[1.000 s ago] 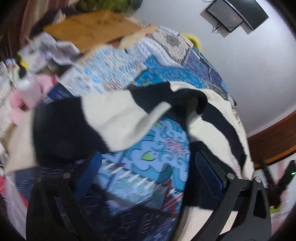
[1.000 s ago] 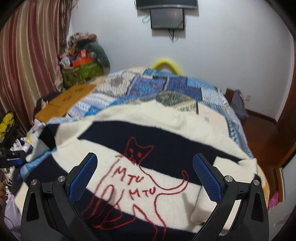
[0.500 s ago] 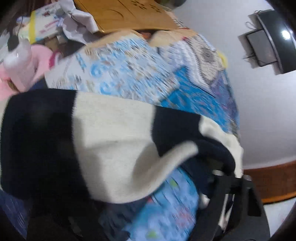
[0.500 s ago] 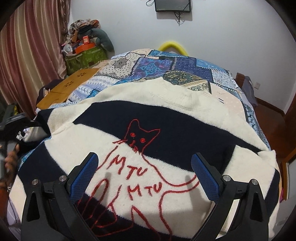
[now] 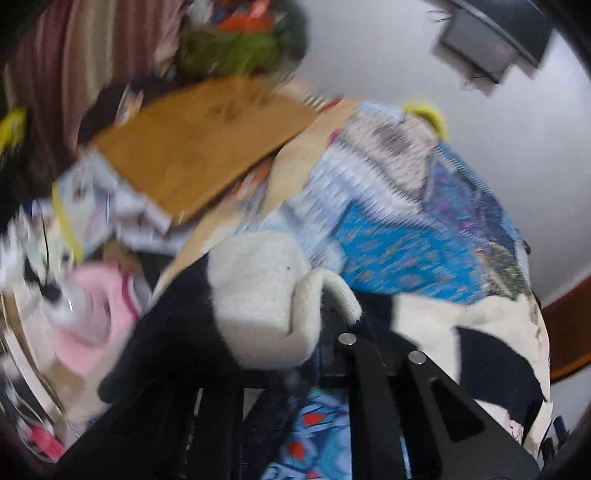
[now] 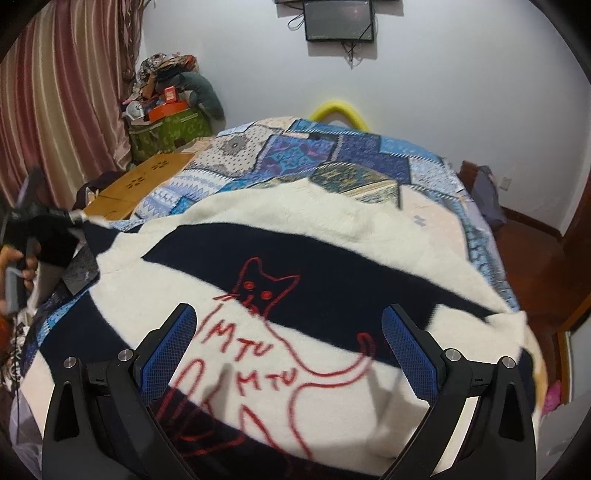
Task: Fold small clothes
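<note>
Right wrist: one sweater (image 6: 295, 332), right gripper (image 6: 288, 354) jaws apart; left gripper (image 5: 317, 332) probably clamping sleeve

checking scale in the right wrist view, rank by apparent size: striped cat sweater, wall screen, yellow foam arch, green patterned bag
Cream and navy striped cat sweater
Green patterned bag
Black wall screen
Yellow foam arch
The sweater's nearness exaggerates it; screen and arch look close.

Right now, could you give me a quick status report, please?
Left gripper shut on sweater sleeve. Right gripper open above sweater. Nothing blocking.

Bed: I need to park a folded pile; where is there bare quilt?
Free: patchwork quilt between the sweater and the yellow cushion. Crowded: the wooden board and green bag side, left.
</note>
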Demonstrator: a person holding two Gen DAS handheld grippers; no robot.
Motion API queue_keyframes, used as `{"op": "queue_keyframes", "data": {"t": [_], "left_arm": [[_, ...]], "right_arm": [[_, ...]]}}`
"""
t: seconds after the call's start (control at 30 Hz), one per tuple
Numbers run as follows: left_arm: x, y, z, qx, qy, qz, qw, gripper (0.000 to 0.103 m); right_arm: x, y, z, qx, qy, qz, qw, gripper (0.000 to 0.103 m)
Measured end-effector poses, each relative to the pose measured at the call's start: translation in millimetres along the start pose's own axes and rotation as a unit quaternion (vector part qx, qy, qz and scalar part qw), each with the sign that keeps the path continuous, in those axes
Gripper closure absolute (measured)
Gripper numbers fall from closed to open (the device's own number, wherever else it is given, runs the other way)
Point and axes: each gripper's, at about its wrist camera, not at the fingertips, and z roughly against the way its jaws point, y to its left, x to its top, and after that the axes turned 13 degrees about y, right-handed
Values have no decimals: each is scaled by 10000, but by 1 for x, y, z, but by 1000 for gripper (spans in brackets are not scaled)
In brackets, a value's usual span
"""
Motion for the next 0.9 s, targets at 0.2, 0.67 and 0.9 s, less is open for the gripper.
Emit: {"op": "queue_keyframes", "data": {"t": [0.2, 0.67, 0.9], "left_arm": [[3, -88, 63, -454, -683, -1112, 9904, 90], [-116, -294, 27, -1147, 165, -3679, 9226, 90], [-174, -316, -28, -898, 1094, -4092, 9014, 90]], "right_arm": [[-14, -45, -8, -218, 374, -294, 9986, 4], [-82, -179, -11, -827, 1087, -1593, 9777, 36], [-96, -201, -2, -1232, 1148, -1594, 9727, 83]]}}
